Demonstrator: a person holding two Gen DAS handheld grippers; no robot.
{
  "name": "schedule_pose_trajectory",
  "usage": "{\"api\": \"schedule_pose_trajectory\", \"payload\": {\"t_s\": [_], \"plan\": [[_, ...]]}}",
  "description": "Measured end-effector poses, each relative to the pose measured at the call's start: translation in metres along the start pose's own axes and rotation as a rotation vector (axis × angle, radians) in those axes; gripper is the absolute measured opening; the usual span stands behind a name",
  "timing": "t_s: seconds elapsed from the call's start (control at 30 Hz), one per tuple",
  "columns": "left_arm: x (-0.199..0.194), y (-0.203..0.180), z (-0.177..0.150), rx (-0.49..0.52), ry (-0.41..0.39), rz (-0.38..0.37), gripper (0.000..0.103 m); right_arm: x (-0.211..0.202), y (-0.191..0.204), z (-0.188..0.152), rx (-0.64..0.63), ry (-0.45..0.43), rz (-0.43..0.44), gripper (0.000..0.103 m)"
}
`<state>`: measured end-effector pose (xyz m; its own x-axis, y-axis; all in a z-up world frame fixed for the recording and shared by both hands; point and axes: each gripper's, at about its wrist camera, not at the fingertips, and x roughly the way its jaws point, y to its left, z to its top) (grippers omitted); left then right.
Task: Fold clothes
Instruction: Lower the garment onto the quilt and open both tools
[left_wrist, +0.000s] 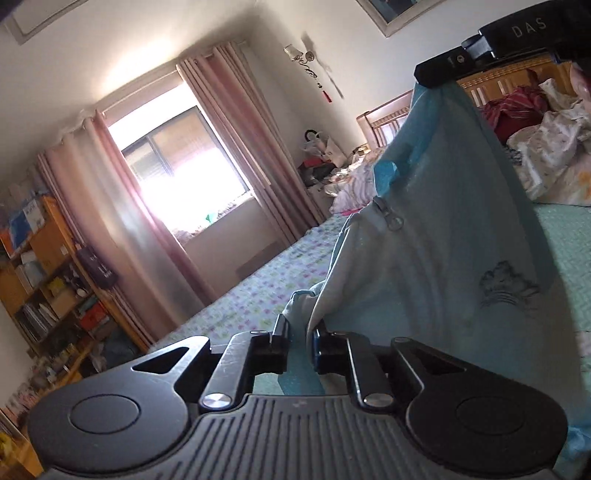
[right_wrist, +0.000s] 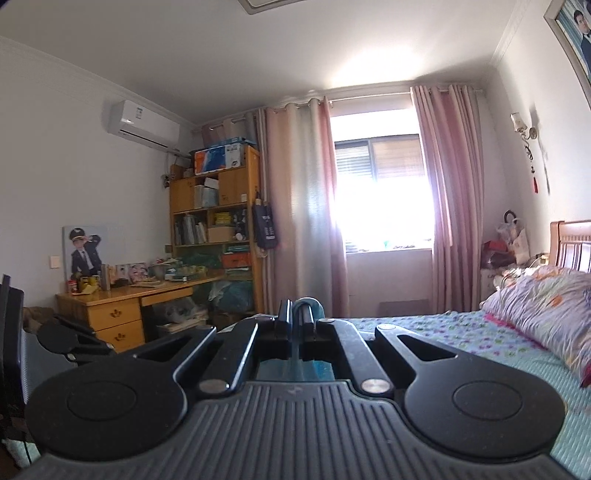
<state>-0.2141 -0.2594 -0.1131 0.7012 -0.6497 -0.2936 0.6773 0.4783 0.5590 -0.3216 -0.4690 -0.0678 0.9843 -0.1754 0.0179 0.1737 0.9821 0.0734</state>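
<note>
Left hand-held gripper pinches the light blue garment, lifted over the bed; right hand-held gripper clamps another edge, most cloth hidden below it.

Bed with floral green sheet, patterned pillow at headboard, crumpled clothes pile beyond

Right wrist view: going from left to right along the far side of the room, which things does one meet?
Air conditioner → bookshelf → left curtain → window → right curtain → wall lamp → headboard.
</note>
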Motion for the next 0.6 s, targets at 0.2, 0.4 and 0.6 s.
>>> {"api": "schedule_pose_trajectory", "payload": {"t_s": [0.2, 0.4, 0.6], "plan": [[0.098, 0.028, 0.025, 0.092, 0.067, 0.080, 0.050, 0.093, -0.037, 0.013, -0.030, 0.032, -0.041, 0.003], [0.156, 0.008, -0.063, 0.079, 0.280, 0.026, 0.073, 0.240, -0.103, -0.067, 0.103, 0.319, -0.085, 0.007], [0.210, -0.013, -0.154, 0.060, 0.493, -0.035, 0.069, 0.225, -0.143, -0.202, 0.282, 0.457, -0.124, 0.057]]}}
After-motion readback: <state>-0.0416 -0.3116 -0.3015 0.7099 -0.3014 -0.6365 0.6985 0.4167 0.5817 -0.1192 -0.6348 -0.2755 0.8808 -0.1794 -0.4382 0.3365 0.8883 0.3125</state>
